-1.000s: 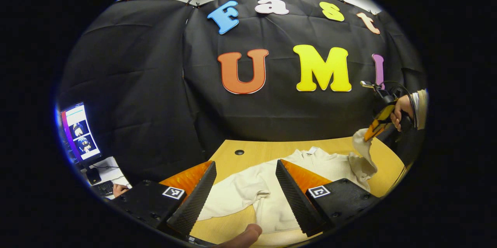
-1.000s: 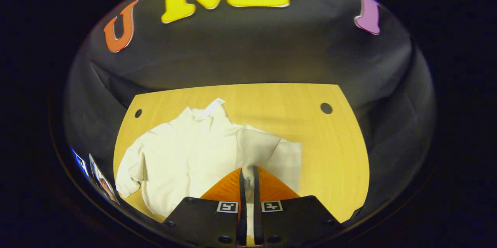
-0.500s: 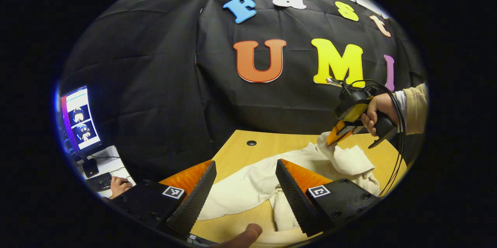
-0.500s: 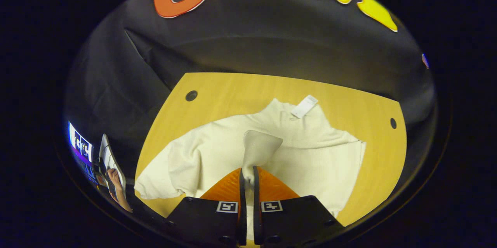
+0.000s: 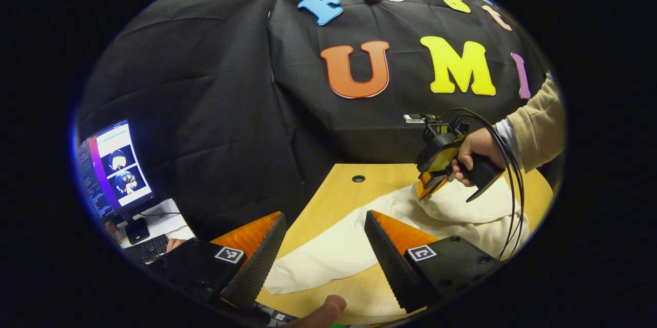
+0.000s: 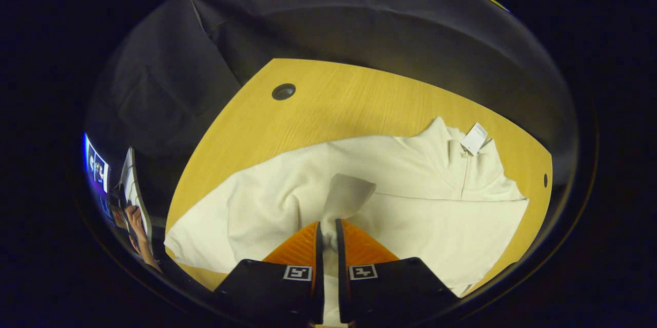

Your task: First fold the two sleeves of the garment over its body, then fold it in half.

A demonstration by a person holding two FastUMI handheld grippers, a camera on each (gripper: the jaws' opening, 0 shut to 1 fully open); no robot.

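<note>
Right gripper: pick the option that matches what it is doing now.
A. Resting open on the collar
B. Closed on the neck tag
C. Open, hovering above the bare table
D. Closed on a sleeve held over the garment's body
D: the right gripper pinches the sleeve between both fingers, over the cream garment.

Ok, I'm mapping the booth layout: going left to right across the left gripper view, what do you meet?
Monitor → keyboard → left gripper, open → cable hole in the table → right gripper, pinching the cream garment → hand holding it → beige sleeve.
</note>
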